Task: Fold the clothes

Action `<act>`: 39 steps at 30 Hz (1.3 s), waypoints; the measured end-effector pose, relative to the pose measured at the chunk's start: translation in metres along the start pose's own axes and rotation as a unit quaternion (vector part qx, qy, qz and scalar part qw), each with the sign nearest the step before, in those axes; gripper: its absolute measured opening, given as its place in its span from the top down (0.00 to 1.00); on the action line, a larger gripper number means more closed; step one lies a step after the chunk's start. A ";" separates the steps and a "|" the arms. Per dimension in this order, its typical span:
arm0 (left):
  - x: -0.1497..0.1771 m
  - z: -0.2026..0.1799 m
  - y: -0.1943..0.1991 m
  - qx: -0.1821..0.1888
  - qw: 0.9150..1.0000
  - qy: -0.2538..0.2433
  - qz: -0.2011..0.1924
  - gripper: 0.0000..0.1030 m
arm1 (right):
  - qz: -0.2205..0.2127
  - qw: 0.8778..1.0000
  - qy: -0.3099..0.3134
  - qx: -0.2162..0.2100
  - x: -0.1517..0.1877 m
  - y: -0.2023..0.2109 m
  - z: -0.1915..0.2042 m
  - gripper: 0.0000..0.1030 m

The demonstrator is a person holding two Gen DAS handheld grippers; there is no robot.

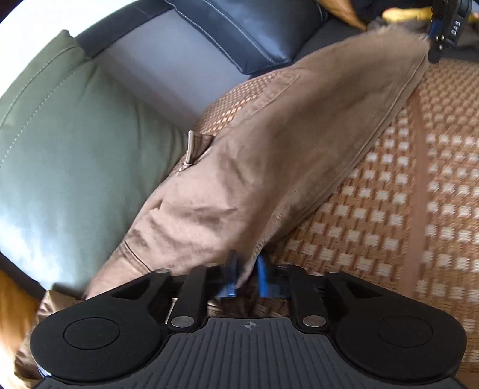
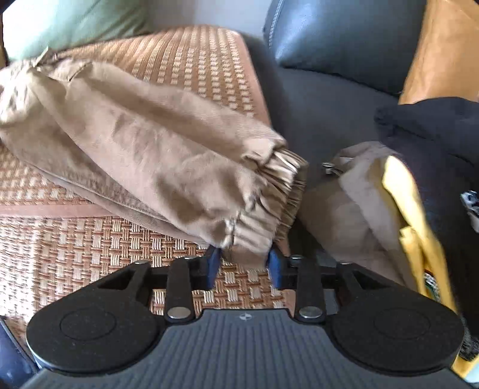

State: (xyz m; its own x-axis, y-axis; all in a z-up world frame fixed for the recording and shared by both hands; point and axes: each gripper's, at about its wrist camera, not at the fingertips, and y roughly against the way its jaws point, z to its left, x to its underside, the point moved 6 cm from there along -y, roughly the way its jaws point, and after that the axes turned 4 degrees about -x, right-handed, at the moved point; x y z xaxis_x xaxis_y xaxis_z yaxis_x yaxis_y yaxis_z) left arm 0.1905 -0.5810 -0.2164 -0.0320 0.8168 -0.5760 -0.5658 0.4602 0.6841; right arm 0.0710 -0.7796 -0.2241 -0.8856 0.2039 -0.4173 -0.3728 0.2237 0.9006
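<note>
Trousers point(image 1: 254, 155) fill the left wrist view: one brown pair, stretched in a long band across one woven mat point(image 1: 404, 185) on the sofa seat. The left gripper point(image 1: 247, 276) is clamped on the near end of the cloth, its two blue fingers point(image 1: 262, 276) close together with fabric pinched between them. Beside the trousers on the left sits one green cushion point(image 1: 74, 149); behind it lies one dark leather cushion point(image 1: 254, 33). At the far end of the band, top right, the right gripper point(image 1: 435, 51) meets the cloth's corner, though its jaws are too small there to read. One zip pocket flap point(image 1: 194, 149) shows on the trouser side. In the right wrist view the same trousers point(image 2: 143, 143) run from upper left down to the camera, ending in one gathered elastic cuff point(image 2: 269, 191). The right gripper point(image 2: 244, 263) grips the cuff's lower edge, cloth bunched between its two blue fingers point(image 2: 214, 263), which stand somewhat apart around it. The mat point(image 2: 89, 254) lies beneath. To the right waits a heap of other clothes: one tan piece point(image 2: 353, 203), one yellow point(image 2: 401, 191) and one black point(image 2: 443, 155), on the dark sofa point(image 2: 329, 113). One orange cushion point(image 2: 443, 51) leans at top right, and the green cushion point(image 2: 60, 24) sits top left.
</note>
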 end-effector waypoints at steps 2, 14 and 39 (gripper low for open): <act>-0.007 0.011 0.014 0.038 0.998 0.055 -0.016 0.49 | -0.019 1.000 -0.001 0.006 -0.004 0.021 -0.005 0.50; -0.057 0.097 -0.048 0.038 0.950 0.308 0.023 0.42 | -0.106 0.987 -0.123 -0.014 -0.053 0.021 -0.029 0.32; -0.022 0.124 0.014 -0.072 0.944 0.320 -0.030 0.25 | -0.218 0.964 -0.103 0.109 -0.056 0.050 0.003 0.27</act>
State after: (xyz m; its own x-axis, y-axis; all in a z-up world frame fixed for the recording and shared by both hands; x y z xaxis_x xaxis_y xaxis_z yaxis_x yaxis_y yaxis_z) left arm 0.2851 -0.5490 -0.1385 -0.4618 0.3922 -0.7956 -0.6866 0.4097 0.6006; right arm 0.1027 -0.7775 -0.1565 -0.5762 0.2256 -0.7856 -0.6093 0.5221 0.5968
